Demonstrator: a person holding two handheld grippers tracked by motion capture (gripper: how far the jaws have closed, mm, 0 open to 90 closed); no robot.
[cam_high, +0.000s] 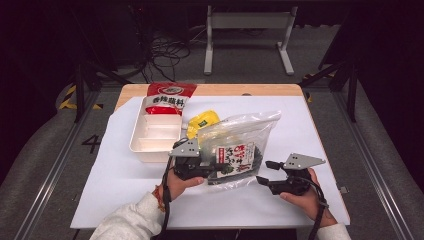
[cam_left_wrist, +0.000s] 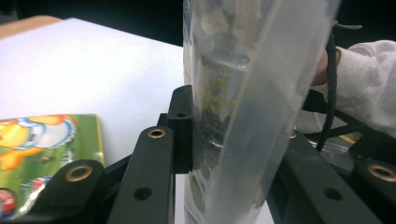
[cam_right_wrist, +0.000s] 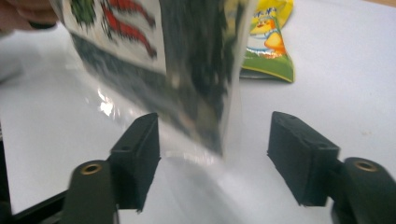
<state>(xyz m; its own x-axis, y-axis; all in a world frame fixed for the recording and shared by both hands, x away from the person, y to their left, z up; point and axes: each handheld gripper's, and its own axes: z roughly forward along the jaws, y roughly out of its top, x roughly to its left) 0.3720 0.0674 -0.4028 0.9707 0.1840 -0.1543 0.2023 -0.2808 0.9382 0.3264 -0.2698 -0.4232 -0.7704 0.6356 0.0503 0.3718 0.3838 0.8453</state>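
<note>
A clear zip bag (cam_high: 240, 142) holding a dark seaweed packet with a red and white label is lifted off the white sheet. My left gripper (cam_high: 210, 167) is shut on the bag's left edge. In the left gripper view the bag (cam_left_wrist: 243, 93) hangs pinched between the black jaws of my left gripper (cam_left_wrist: 238, 140). My right gripper (cam_high: 264, 172) sits just right of the bag with its jaws apart. In the right gripper view the bag's lower corner (cam_right_wrist: 187, 70) dips between the wide-set pads (cam_right_wrist: 140, 149) of my right gripper (cam_right_wrist: 215, 154) and touches neither.
A white divided tray (cam_high: 150, 142) stands at the back left with a red sauce packet (cam_high: 167, 97) leaning in its far end. A yellow snack packet (cam_high: 202, 122) lies beside the tray, behind the bag. The white sheet (cam_high: 300, 130) covers the wooden table.
</note>
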